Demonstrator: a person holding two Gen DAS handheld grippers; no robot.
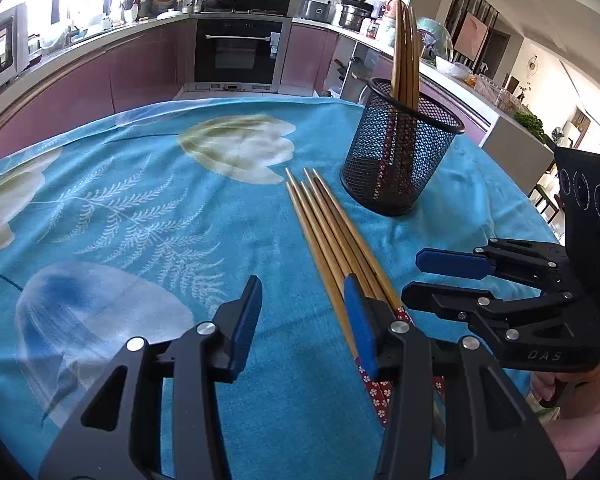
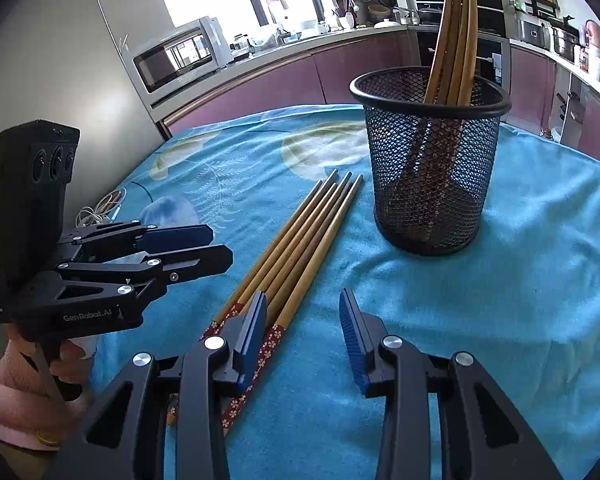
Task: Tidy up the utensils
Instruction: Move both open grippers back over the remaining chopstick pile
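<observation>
Several wooden chopsticks [image 1: 332,232] with red flowered ends lie side by side on the blue cloth; they also show in the right wrist view [image 2: 296,248]. A black mesh holder [image 1: 400,152] stands behind them with a few chopsticks upright in it, also seen in the right wrist view [image 2: 430,160]. My left gripper [image 1: 304,300] is open and empty, its right finger just over the chopsticks' near ends. My right gripper [image 2: 304,312] is open and empty, its left finger over the flowered ends. Each gripper shows in the other's view, the right [image 1: 440,276] and the left [image 2: 216,248].
The table is covered by a blue flowered cloth [image 1: 140,208]. A white cable [image 2: 100,208] lies at the table's left edge. Kitchen counters, an oven [image 1: 240,52] and a microwave [image 2: 180,56] stand behind the table.
</observation>
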